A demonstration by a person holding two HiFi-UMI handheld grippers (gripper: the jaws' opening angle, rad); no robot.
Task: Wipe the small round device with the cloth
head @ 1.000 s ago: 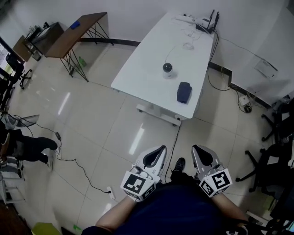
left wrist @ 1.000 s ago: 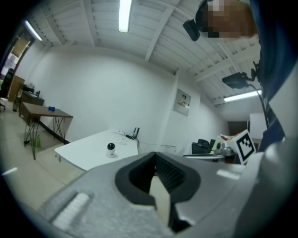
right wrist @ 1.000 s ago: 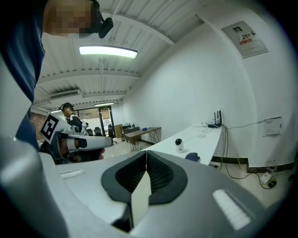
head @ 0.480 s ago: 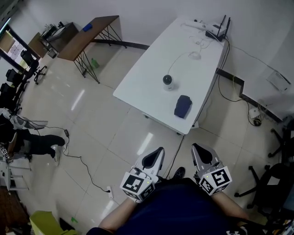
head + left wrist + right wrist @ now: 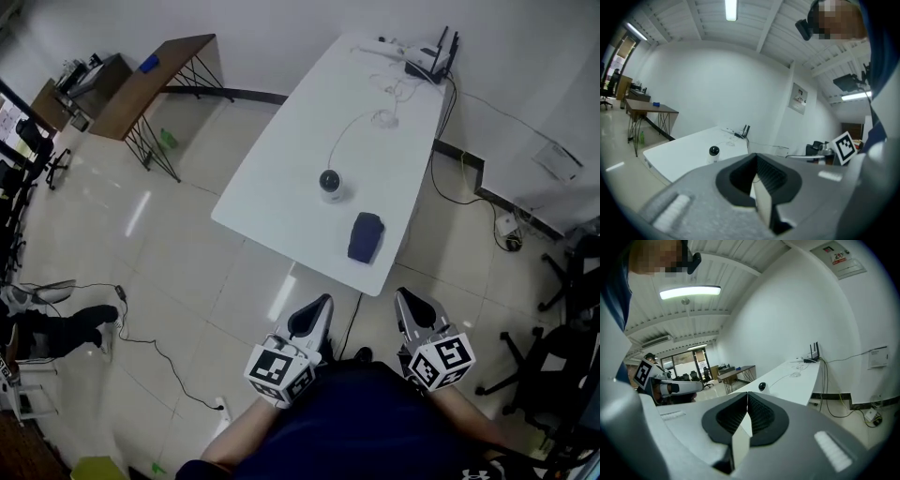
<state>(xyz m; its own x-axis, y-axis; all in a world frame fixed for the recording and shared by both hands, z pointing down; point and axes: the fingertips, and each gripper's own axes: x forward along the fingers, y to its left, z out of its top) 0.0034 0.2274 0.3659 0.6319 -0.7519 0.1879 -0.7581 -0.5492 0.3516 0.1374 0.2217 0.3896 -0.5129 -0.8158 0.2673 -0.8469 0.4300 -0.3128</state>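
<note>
While both tools sit by the person's waist just as they did a second ago, the surface (image 5: 281,178) has slid down and left in the head view and now lies closer to them. The device (image 5: 330,184) and the cloth (image 5: 366,236) have come down with it and keep their places on the surface. The left tool (image 5: 317,307) is clenched, its pads pressed flat together with nothing between them. The right tool (image 5: 406,300) is likewise clenched and empty, and both were so before.

The device, small and round with a white body and dark top, stands upright on the near half of the surface. A thin cable (image 5: 349,127) runs from it toward the far end. The dark blue cloth lies folded just right of the device and nearer to the person, close to the near edge and not touching the device. Both lie ahead of the tools and well apart from them, with floor (image 5: 187,253) between. The cloth lies roughly in line with the gap between the two tools, and the device is ahead of the left tool. In the left gripper view the device shows up and left of the jaws. In the right gripper view it shows just above and right of them.
</note>
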